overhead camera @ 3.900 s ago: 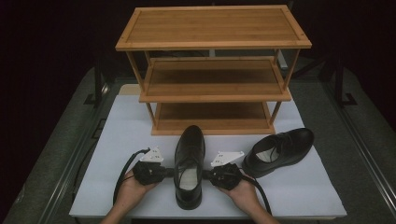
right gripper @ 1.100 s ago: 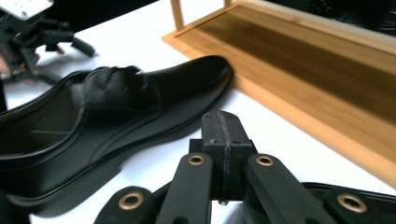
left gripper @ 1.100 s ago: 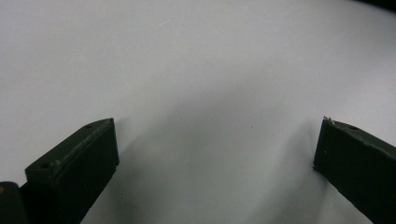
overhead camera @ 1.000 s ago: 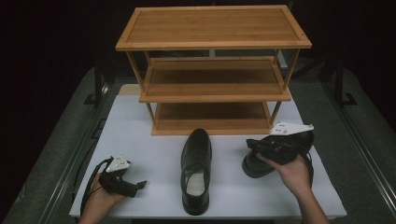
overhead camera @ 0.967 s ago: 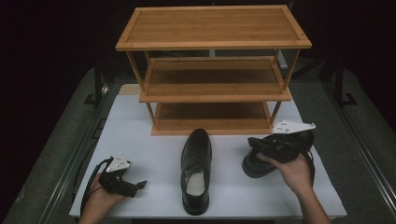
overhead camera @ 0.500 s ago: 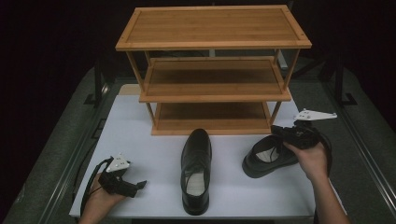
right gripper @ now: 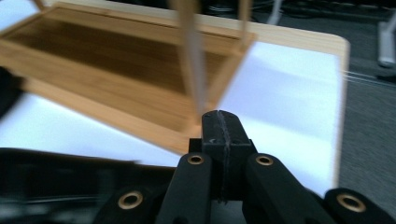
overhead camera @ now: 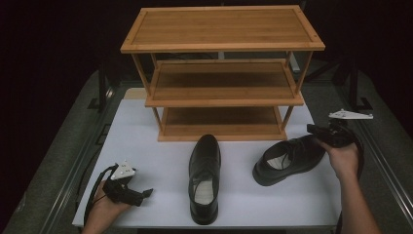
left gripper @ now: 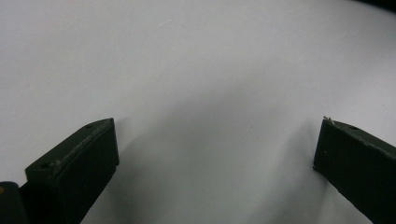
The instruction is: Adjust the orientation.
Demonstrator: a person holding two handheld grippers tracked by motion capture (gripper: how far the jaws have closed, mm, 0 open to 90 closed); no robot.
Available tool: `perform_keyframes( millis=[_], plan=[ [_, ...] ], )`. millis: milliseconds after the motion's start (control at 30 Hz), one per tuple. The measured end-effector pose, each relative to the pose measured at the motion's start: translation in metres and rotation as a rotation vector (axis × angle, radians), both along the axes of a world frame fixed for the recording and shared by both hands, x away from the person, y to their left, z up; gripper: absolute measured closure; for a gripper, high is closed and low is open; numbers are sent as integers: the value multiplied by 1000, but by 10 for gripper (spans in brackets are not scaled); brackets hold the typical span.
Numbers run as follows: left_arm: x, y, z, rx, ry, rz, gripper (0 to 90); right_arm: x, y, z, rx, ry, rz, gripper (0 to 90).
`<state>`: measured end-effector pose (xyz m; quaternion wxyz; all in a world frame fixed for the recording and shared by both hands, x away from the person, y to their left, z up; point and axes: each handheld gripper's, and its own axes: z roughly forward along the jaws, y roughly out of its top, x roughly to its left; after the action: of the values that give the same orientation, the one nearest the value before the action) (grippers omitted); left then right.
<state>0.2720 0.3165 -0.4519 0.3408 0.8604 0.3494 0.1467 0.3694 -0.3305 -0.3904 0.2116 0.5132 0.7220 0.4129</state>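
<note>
In the high view the right tongs sit at the right edge of the frame, just behind the heel of the right-hand shoe, which lies angled on the white bench with its toe toward the lower centre. Half a second ago these tongs were closer in over that shoe's heel; one second ago they lay right over the shoe, whose toe has since swung slightly. The right gripper view shows their jaws pressed fully together with nothing between them, pointing at the lower corner of the wooden shoe rack, with the blurred black shoe at the lower left of that view. The second shoe stands straight at the lower centre of the high view, toe toward the rack, where it was a second ago; nearly four seconds ago both tongs were at its sides. The left tongs rest low at the lower left of the frame, unchanged over the last second, and the left gripper view shows their jaws spread wide over bare white surface, holding nothing.
</note>
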Motion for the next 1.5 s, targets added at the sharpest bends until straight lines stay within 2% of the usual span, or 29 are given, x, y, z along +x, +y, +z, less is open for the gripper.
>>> perform_keyframes(
  millis=[100,367,567,633,800,1000,1100,1233,1500],
  plan=[
    [0,0,0,0,0,0,0,5,-13,-5,-23,12,-47,897],
    [0,0,0,-1,0,1,0,12,-50,-17,-26,42,-156,897],
    [0,0,0,-1,0,0,0,15,-61,-32,-27,85,-198,897],
    [0,0,0,-1,-1,0,0,17,-62,-37,-42,104,-209,897],
    [0,0,0,-1,-1,0,0,16,-61,-48,-21,135,-207,898],
    [0,0,0,-1,1,0,0,11,-59,-53,12,111,-225,899],
    [0,0,0,-1,1,0,0,12,-56,-53,19,114,-201,899],
    [0,0,0,-1,0,0,0,15,-45,-52,0,109,-166,899],
    [0,0,0,-2,-1,0,0,12,-17,-53,6,98,-110,899]
  ],
)
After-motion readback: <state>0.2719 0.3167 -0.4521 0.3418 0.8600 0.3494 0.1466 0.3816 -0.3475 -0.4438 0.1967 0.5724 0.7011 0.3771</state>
